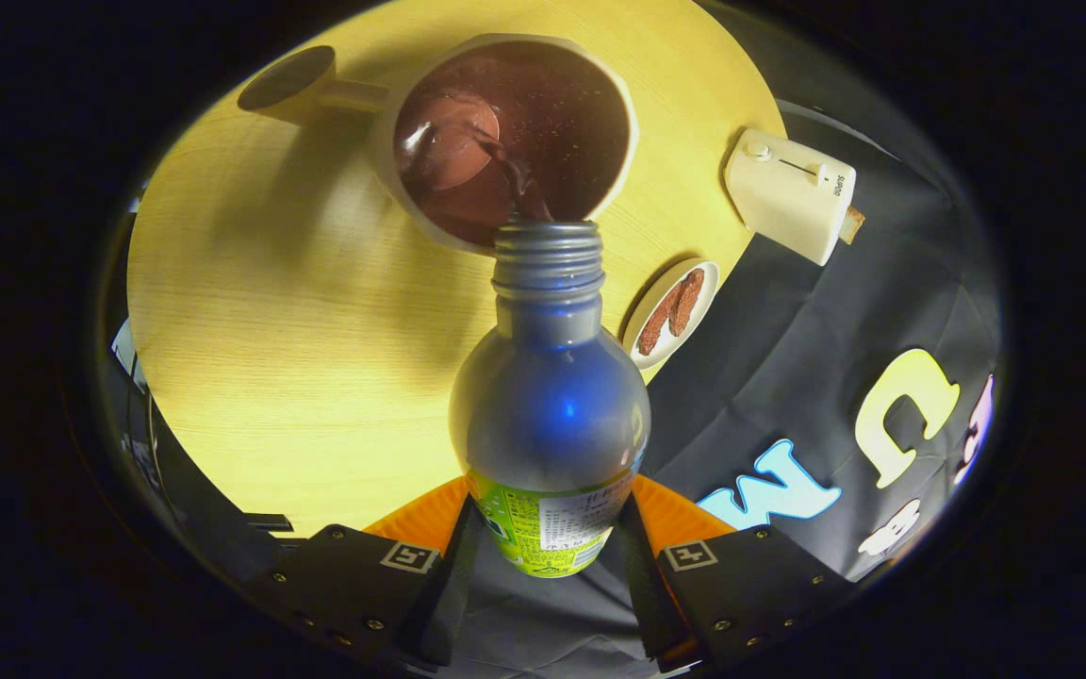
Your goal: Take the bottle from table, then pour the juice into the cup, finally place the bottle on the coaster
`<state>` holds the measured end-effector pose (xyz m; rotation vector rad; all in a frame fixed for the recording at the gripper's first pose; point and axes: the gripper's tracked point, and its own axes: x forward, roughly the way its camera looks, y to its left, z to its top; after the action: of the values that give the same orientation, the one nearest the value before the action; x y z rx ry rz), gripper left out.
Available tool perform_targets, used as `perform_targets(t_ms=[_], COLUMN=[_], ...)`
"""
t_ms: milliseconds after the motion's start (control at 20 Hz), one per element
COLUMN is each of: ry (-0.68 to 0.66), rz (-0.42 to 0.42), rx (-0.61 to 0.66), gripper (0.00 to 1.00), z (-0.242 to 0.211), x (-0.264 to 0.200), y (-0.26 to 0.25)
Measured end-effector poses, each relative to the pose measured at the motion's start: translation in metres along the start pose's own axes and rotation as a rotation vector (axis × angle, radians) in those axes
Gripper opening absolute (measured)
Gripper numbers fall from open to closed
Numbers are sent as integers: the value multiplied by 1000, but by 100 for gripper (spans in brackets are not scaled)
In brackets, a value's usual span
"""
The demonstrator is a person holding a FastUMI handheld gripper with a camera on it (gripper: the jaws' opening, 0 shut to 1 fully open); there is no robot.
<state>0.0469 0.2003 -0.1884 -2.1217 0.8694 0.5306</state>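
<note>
The claw [548,552] is clamped on the bottle [548,405], with one finger pressed against each side of the labelled lower body. The bottle reaches forward from between the fingers, tipped so that its threaded, capless neck points at the cup [505,141]. Its mouth sits right at the cup's near rim, and a thin dark stream of juice [515,179] runs from the mouth into the cup. The cup is a pale mug standing on the round wooden bench [260,330]. It is already partly filled with dark reddish juice, which swirls where the stream lands.

A handle sticks out from the cup's side, away from the bottle's mouth, and ends beside a dark round coaster [287,77] lying flat on the bench just past the cup. Nothing rests on the coaster.

On the other side of the cup, near the bench edge, lies a small white plate [647,330] holding brown strips of food. Farther along that same edge from the cup stands a cream-coloured toaster [793,193] with a slice poking out of it. The bottle's upper body is plain silvery metal with a blue sheen.
</note>
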Motion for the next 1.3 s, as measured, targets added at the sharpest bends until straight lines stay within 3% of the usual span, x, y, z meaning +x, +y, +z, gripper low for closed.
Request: perform_targets(t_ms=[1300], ry=[125], rz=[35], rx=[-189], gripper=[72], z=[-5], x=[-23], y=[-26])
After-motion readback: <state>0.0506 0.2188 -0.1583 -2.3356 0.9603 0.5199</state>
